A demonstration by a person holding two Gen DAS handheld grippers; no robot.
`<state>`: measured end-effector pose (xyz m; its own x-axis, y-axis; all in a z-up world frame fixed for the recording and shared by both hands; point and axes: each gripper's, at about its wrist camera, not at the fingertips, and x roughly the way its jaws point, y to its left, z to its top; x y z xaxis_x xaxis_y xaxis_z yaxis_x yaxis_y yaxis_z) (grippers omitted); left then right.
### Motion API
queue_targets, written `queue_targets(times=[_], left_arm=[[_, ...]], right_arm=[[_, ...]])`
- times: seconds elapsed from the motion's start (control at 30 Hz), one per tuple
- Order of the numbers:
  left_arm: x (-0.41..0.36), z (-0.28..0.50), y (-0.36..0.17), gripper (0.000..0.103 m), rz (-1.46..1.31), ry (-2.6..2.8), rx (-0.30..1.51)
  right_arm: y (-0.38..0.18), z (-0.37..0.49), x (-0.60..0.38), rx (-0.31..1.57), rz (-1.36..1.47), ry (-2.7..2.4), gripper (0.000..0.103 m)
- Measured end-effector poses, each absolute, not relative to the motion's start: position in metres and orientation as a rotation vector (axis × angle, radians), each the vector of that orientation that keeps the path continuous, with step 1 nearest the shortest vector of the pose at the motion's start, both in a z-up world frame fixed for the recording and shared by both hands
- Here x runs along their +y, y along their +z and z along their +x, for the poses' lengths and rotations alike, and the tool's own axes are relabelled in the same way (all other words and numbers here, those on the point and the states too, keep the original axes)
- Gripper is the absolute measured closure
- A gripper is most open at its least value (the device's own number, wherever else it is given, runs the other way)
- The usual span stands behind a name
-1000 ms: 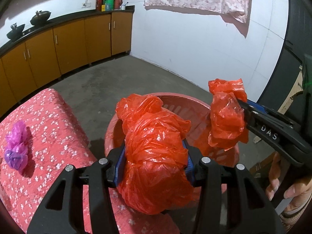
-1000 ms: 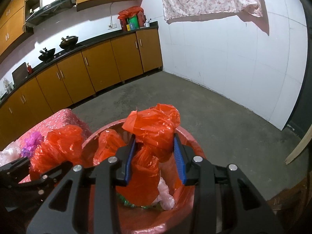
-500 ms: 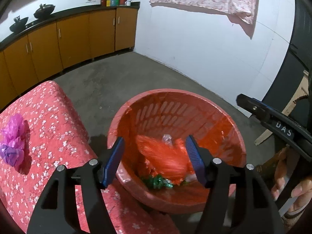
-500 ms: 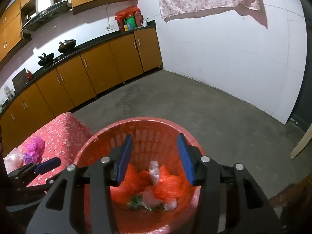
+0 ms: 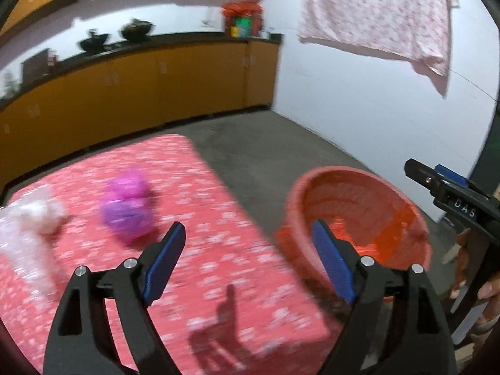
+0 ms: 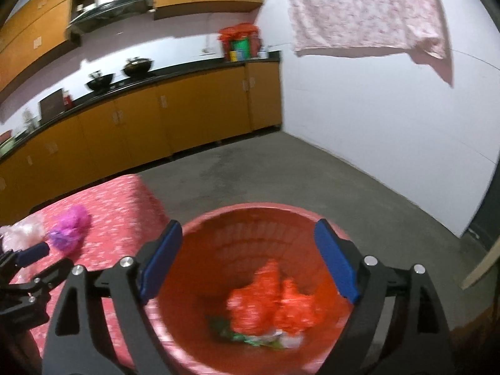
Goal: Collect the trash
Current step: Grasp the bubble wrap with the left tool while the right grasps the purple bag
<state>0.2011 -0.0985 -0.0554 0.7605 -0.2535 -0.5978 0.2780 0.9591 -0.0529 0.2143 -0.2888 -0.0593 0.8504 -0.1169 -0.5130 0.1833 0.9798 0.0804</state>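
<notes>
A red plastic basket (image 6: 250, 215) (image 5: 312, 187) stands on the floor beside a table with a red flowered cloth (image 5: 218, 265). Red plastic bags (image 6: 272, 303) and other scraps lie in the basket. A purple bag (image 5: 128, 206) (image 6: 70, 228) and a whitish clear bag (image 5: 28, 218) (image 6: 18, 234) lie on the table. My left gripper (image 5: 248, 261) is open and empty over the table's right edge. My right gripper (image 6: 248, 264) is open and empty above the basket; it also shows in the left wrist view (image 5: 437, 181).
Orange kitchen cabinets (image 6: 187, 115) with a dark counter holding pots run along the back wall. A pink flowered cloth (image 6: 359, 9) hangs on the white wall. Bare concrete floor (image 6: 312, 175) lies beyond the basket. A wooden plank (image 6: 481, 268) leans at the right.
Both grippers opened and dropped their red bags into the basket. The left gripper has since swung left over the table; the right stays above the basket.
</notes>
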Motion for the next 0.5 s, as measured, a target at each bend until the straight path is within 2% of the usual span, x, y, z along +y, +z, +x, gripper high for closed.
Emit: queue_targets(times=[0.5], left_arm=[[0.109,0.164,-0.057,0.015,-0.06,0.231,0.582]], right_arm=[[-0.069,0.265,-0.112,0.587,0.058,0.2,0.019]])
